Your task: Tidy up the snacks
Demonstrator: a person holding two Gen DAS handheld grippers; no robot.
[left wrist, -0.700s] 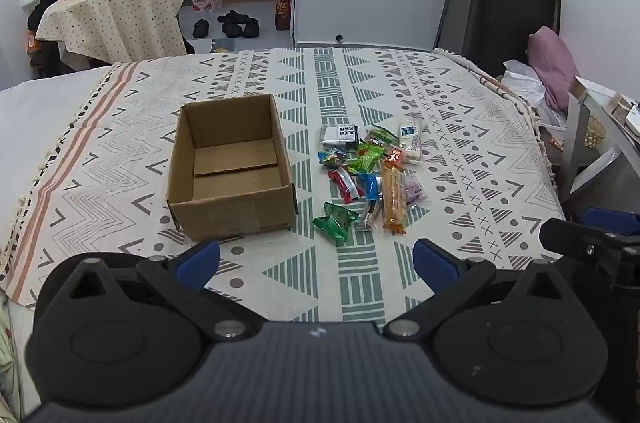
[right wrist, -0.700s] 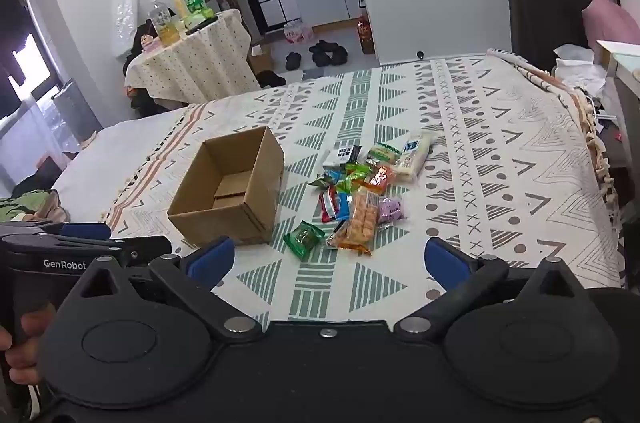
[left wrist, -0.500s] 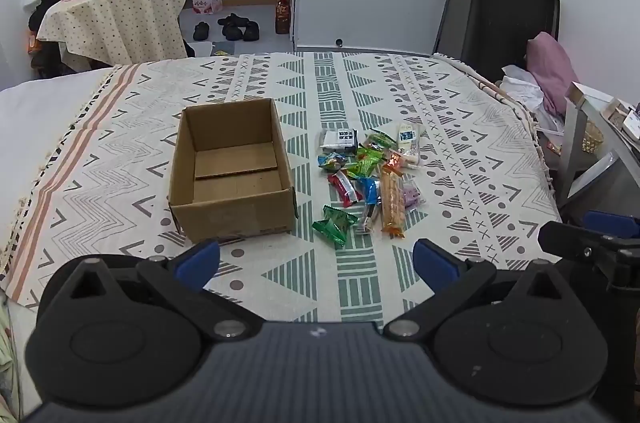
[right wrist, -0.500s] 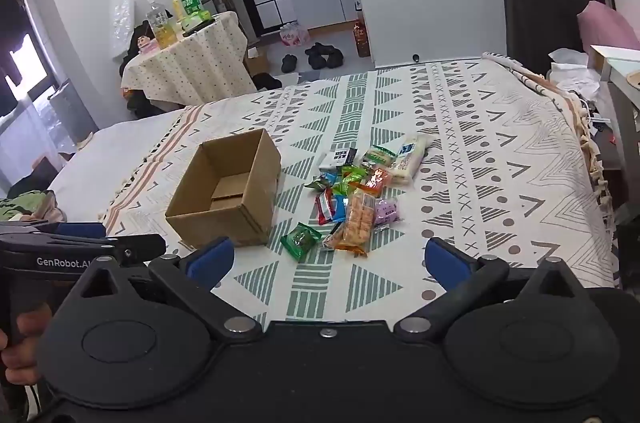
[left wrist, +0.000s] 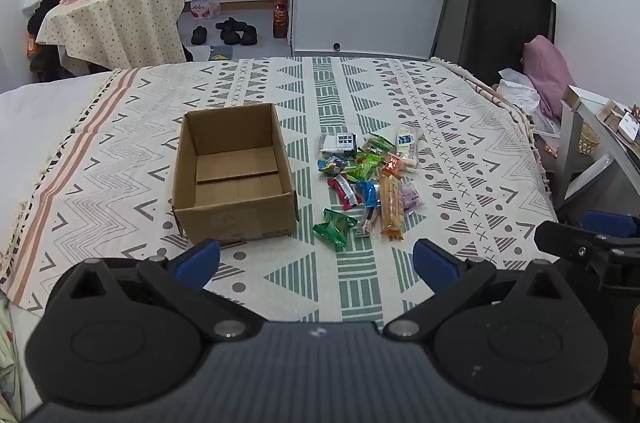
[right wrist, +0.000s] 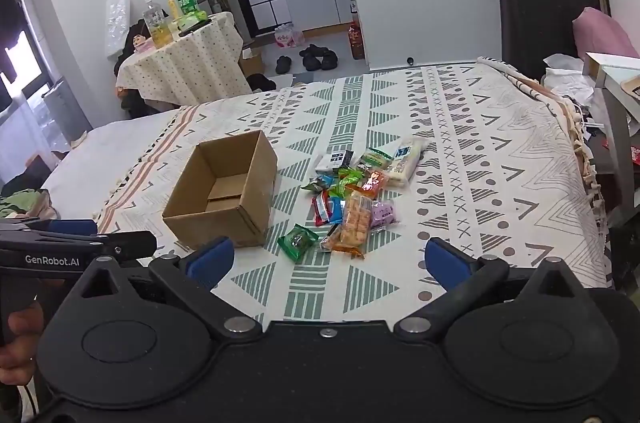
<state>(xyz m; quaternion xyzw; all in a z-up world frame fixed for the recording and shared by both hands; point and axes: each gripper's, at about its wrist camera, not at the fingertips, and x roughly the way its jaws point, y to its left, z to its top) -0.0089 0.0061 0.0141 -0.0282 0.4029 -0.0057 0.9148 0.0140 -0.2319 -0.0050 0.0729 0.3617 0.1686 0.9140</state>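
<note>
While both tools are held above the near edge of the patterned bedspread (left wrist: pixel 460 127), the left gripper (left wrist: pixel 316 263) and the right gripper (right wrist: pixel 326 259) are seen with jaws spread wide and nothing between them. An open cardboard box (left wrist: pixel 234 179) is noted on the spread, bare inside, with the snacks (left wrist: pixel 370 179) piled loosely just beside its right wall, none in the box

Both wrist cameras look forward and downward from the near bed edge (the right one from farther right), sharing the cardboard box (left wrist: pixel 234 175) and snack pile (right wrist: pixel 352 195).
</note>
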